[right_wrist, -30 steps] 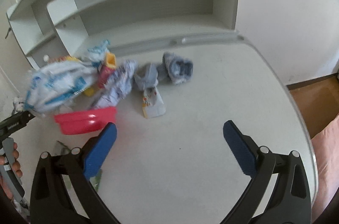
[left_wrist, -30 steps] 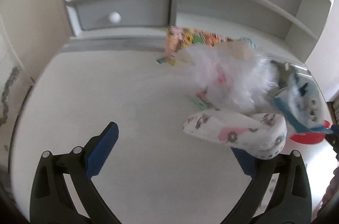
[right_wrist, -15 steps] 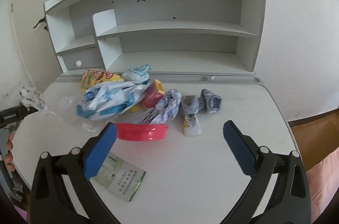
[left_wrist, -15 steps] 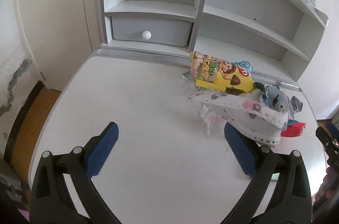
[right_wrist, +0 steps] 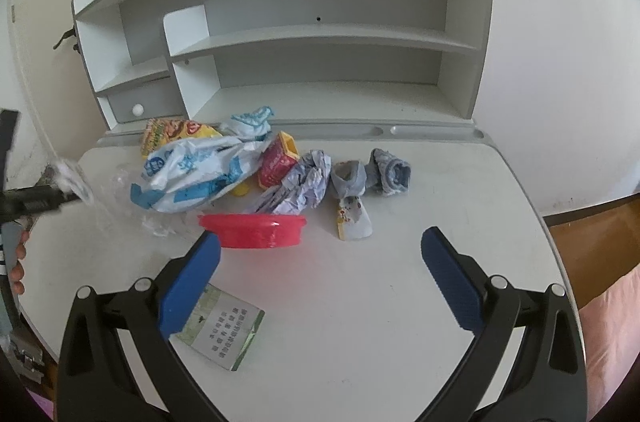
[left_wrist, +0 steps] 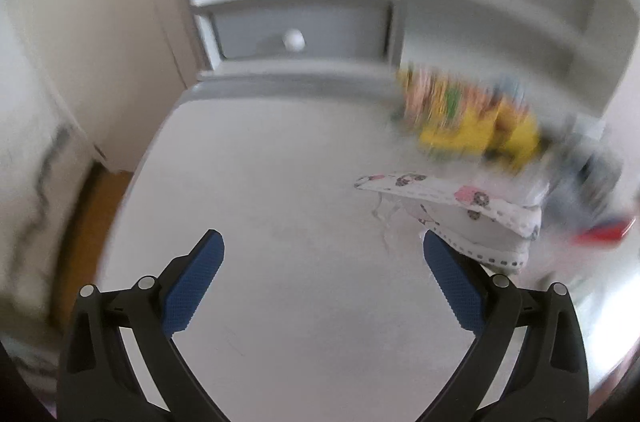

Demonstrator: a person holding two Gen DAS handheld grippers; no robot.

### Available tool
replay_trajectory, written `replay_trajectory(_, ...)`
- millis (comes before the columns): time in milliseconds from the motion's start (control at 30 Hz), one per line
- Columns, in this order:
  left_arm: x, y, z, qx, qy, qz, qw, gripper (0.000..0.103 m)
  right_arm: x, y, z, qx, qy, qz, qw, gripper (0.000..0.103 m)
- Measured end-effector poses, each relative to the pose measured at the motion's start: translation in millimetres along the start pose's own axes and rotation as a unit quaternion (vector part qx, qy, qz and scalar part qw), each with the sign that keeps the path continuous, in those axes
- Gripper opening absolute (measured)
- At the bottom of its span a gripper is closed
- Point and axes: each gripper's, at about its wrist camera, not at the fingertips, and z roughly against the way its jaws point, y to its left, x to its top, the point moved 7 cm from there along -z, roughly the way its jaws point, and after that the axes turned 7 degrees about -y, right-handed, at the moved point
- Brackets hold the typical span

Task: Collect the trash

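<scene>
- Right claw [right_wrist: 320, 258] wide, empty, over counter [right_wrist: 420, 302].
- Trash heap [right_wrist: 240, 174] ahead-left of it: crinkly bags, crumpled paper, red lid [right_wrist: 252, 230] nearest, rigid and round.
- Flat packet [right_wrist: 220, 326] under its left finger.
- Left claw [left_wrist: 322, 262] wide; patterned cloth [left_wrist: 452, 210] hangs at its right finger; view blurred.

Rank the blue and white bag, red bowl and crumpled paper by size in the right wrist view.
1. blue and white bag
2. red bowl
3. crumpled paper
The bowl sits nearer the camera, so its lead over the paper is unsure.
</scene>
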Motion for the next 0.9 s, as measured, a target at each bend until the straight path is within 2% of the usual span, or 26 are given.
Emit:
replay_trajectory(67, -8, 3, -11, -0.008, 0.022, -0.009, 0.9997, 0.097, -2, -2, -4, 0.0, 0.005, -0.001, 1.0, 0.097)
replay_trajectory(167, -21, 19, -20, -0.018, 0.046, 0.018, 0.9986, 0.097, -3, -5, -10, -0.001, 0.012, -0.007, 1.0, 0.097)
replay_trajectory(333, -33, 32, -15, -0.013, 0.057, 0.01, 0.9982, 0.097, -5, -1, -16, 0.007, 0.02, -0.007, 1.0, 0.097)
replay_trajectory(533, -23, 29, 5, -0.027, 0.038, 0.019, 0.9987, 0.097, -9, 14, -15, 0.021, 0.023, 0.007, 0.999, 0.097)
replay_trajectory(700, -6, 17, 29, -0.107, 0.012, 0.068, 0.9919, 0.097, -9, 13, -9, 0.018, 0.02, 0.008, 1.0, 0.097)
replay_trajectory(800, -1, 15, 36, -0.087, 0.002, 0.055, 0.9946, 0.097, -9, 9, -7, 0.017, 0.02, -0.001, 1.0, 0.097)
replay_trajectory(900, -4, 9, 41, -0.091, 0.002, 0.047, 0.9947, 0.097, -10, 6, -2, 0.013, 0.016, 0.001, 1.0, 0.097)
